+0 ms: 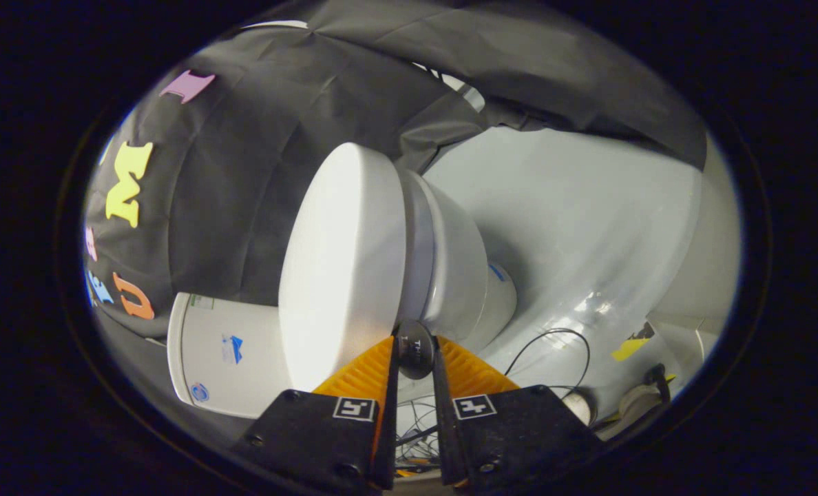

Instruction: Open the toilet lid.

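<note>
The view is rolled on its side. A white toilet stands ahead, its oval lid point(343, 262) lying flat against the seat point(417, 234) and bowl point(460, 269). The tank point(226, 355) sits behind the lid. A small dark round tab point(416, 355) sticks out from the lid's front edge. My gripper point(416, 342) is shut on this tab, one finger pressing each side of it. The fingers stand only a narrow gap apart, right at the seam between lid and seat.
The pale grey floor point(588, 227) spreads beyond the bowl. A thin black cable point(553, 341) loops over it, near a strip of yellow tape point(629, 348) and small round fittings point(581, 405). Black cloth point(257, 158) hangs behind the toilet.
</note>
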